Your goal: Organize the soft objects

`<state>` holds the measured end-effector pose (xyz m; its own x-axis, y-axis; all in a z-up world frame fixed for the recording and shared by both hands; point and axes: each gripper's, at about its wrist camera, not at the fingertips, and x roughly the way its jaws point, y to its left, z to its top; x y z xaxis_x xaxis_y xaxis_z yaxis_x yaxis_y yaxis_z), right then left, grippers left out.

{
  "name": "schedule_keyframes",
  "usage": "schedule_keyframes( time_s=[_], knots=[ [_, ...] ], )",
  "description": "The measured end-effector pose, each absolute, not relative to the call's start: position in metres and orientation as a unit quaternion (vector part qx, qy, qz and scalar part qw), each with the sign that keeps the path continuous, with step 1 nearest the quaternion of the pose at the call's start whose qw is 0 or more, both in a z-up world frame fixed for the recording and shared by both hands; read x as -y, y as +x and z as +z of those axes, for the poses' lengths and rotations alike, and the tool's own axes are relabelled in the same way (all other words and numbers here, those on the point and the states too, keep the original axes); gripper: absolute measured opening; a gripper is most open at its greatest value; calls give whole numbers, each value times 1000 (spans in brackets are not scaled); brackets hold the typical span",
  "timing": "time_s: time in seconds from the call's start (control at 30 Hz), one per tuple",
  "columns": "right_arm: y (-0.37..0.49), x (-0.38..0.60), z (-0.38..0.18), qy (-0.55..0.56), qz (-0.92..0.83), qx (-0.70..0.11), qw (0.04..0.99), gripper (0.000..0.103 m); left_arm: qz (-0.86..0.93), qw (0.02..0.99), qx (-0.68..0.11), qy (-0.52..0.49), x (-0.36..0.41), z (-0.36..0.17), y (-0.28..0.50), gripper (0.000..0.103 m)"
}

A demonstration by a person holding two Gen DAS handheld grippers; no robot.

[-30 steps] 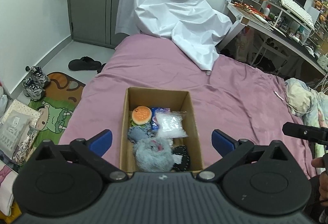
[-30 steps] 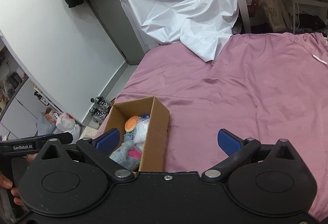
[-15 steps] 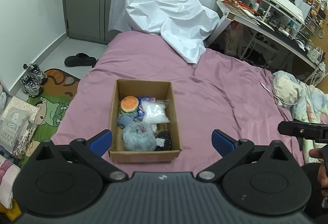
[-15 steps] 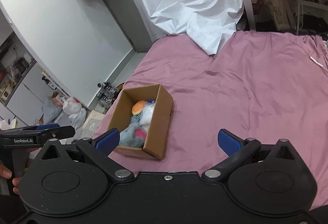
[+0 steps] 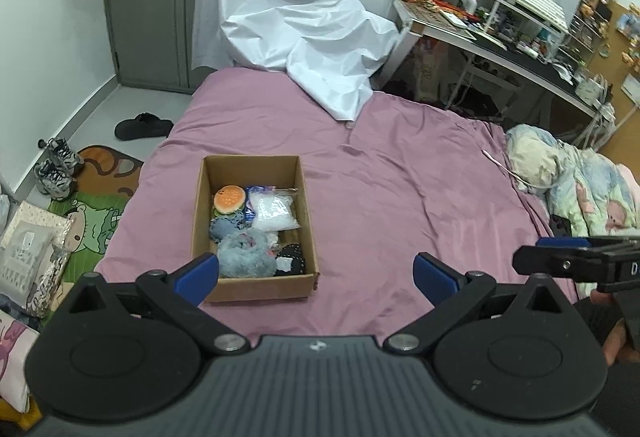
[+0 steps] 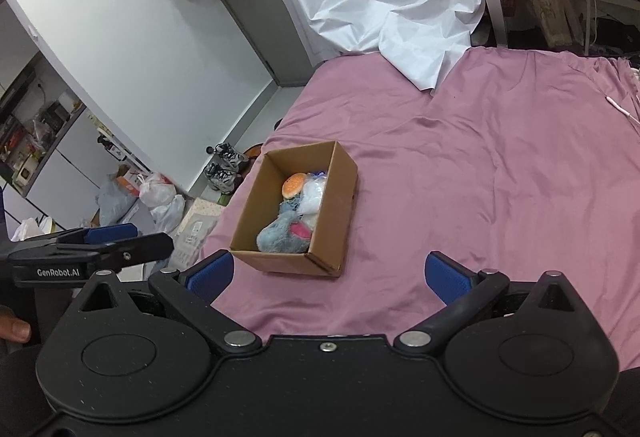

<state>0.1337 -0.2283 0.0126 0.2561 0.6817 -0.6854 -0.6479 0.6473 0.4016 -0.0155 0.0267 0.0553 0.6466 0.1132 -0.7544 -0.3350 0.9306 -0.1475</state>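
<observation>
Left gripper [image 5: 316, 275] and right gripper [image 6: 327, 279] both spread wide, empty. "GenRobot.AI" printed on left gripper. Cardboard box [image 5: 304, 197] holds soft toys.

You have drawn both grippers back and up from the cardboard box [image 5: 256, 225]: in the left wrist view it has shrunk from filling the space between the fingers to sitting small beside the left finger, with more of the bed [image 5: 400, 197] showing around it. In the right wrist view the box [image 6: 298, 213] has slid from the lower left toward the middle. Your right gripper [image 5: 576, 261] now reaches further into the left view, apparently nearer to the left gripper [image 5: 316, 275].
</observation>
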Motion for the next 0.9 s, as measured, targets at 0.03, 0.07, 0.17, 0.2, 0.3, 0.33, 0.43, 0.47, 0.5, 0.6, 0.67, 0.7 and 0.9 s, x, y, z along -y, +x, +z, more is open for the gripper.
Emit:
schedule_keyframes(
  time_s=[0.03, 0.07, 0.17, 0.2, 0.3, 0.33, 0.43, 0.47, 0.5, 0.6, 0.67, 0.7, 0.9],
  knots=[
    [131, 229, 13, 18, 420, -444, 791, 103, 123, 897, -403, -136, -24, 56, -17, 102],
    [130, 229, 14, 16, 422, -445, 790, 103, 122, 896, -405, -136, -21, 56, -18, 102],
    [121, 229, 16, 10, 427, -445, 787, 103, 115, 896, -408, -134, -13, 58, -23, 102],
    [119, 229, 16, 8, 429, -445, 786, 103, 118, 897, -407, -127, -10, 59, -24, 102],
    [113, 230, 17, 8, 430, -446, 785, 103, 136, 900, -398, -113, -5, 62, -27, 103],
    [110, 230, 17, 5, 430, -447, 784, 103, 135, 901, -397, -115, -4, 62, -28, 103],
    [103, 229, 20, -6, 433, -442, 786, 103, 138, 902, -394, -108, 3, 59, -29, 102],
    [101, 229, 21, -9, 432, -439, 787, 103, 140, 903, -394, -98, 7, 58, -29, 102],
    [100, 229, 21, -10, 430, -437, 790, 103, 142, 903, -395, -90, 11, 58, -28, 102],
    [99, 230, 21, -10, 426, -436, 792, 103, 141, 905, -392, -86, 14, 58, -29, 103],
    [97, 231, 21, -5, 424, -436, 794, 103, 142, 905, -391, -89, 14, 58, -29, 103],
    [96, 231, 21, -3, 423, -436, 794, 103, 142, 905, -390, -90, 14, 57, -29, 103],
    [96, 231, 21, -2, 423, -436, 795, 103, 140, 905, -389, -96, 13, 57, -31, 102]
  ],
)
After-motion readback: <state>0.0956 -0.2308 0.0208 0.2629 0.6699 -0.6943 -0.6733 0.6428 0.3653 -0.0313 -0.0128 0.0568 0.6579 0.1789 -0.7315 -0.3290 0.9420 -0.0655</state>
